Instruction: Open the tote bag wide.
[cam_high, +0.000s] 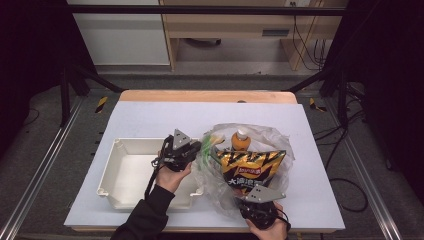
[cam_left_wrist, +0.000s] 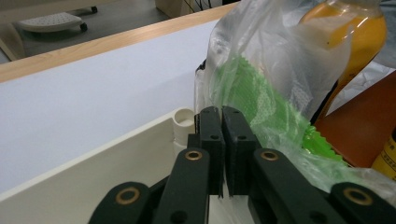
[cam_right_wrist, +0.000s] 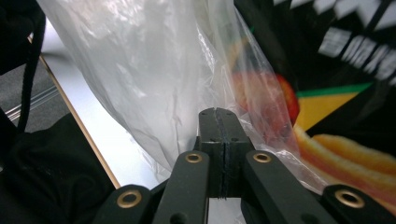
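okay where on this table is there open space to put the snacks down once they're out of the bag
The white tray left of the plastic bag lies bare, as does the far strip of the table behind both. It is crowded around the bag, where the chips, the orange bottle and both tongs meet.

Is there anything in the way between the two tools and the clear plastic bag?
Nothing visible. The left tool sits with its jaws together against the clear plastic bag at its left edge beside the white tray, and the right tool has its jaws together at the film by the chip packet.
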